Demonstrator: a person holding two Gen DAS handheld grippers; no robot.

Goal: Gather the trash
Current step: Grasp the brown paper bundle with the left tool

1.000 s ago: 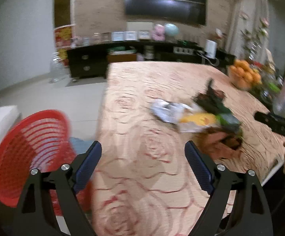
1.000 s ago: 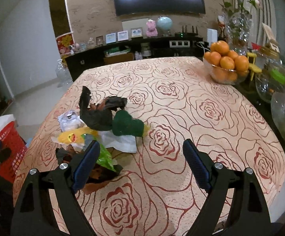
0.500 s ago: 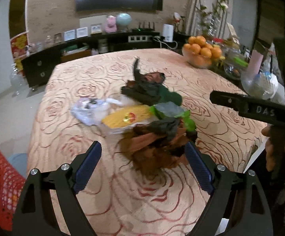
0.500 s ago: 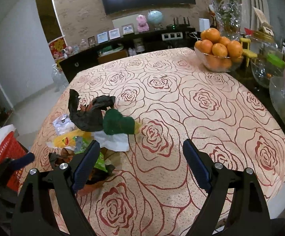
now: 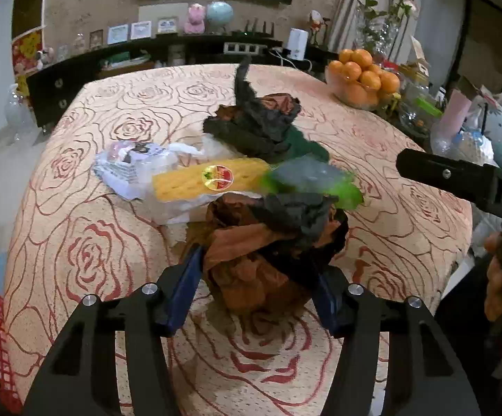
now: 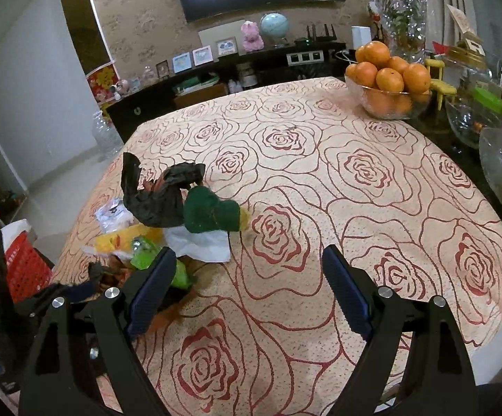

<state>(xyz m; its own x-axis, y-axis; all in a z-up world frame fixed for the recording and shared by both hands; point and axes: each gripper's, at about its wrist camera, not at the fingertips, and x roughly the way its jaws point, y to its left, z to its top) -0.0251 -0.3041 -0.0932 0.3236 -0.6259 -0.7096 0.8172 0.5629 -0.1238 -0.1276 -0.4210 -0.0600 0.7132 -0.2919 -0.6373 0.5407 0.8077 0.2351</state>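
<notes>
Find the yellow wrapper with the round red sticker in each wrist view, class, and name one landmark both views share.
Left wrist view: the yellow wrapper lies at centre, just beyond the brown crumpled wad.
Right wrist view: it shows at lower left, partly hidden behind the green wrapper.
Shared landmark: the bowl of oranges at the table's far right.

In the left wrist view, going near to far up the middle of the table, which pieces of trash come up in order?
Brown crumpled bag between the left hand-held gripper's pads → yellow wrapper → black crumpled bag.
</notes>
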